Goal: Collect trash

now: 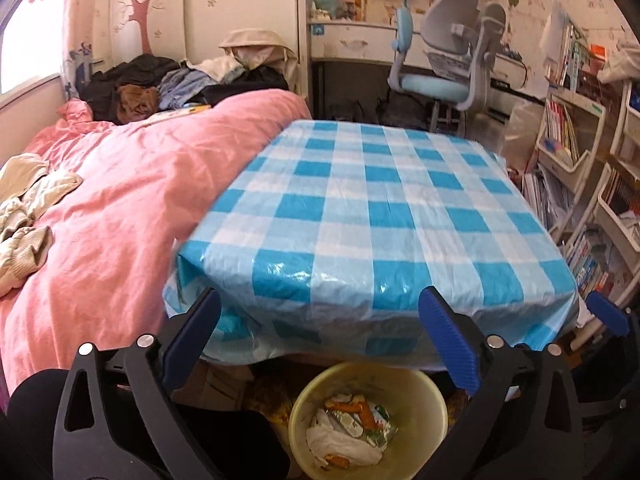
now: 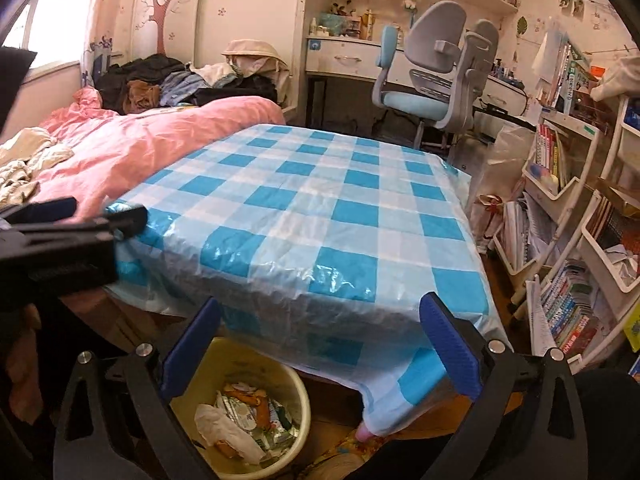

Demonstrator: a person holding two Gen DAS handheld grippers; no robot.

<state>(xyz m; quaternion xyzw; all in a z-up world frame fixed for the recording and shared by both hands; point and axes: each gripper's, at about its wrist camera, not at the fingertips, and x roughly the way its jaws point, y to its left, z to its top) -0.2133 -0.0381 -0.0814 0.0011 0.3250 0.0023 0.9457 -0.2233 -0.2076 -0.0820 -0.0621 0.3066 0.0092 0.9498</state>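
With both my left gripper (image 1: pixel 320 332) and right gripper (image 2: pixel 320 340) spread and holding nothing, the trash (image 1: pixel 352 428) already lay in the yellow bin (image 1: pixel 432 396) under the checked bench (image 1: pixel 360 200), so I judged a final scan best.

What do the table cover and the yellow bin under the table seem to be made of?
The table cover looks like thin plastic sheet, glossy: it shows bright glare patches and fine crinkles, and hangs stiffly at the corner. The bin appears to be smooth moulded plastic, pale yellow and fairly matte, with a rounded rim; the material is not certain from the pictures alone.
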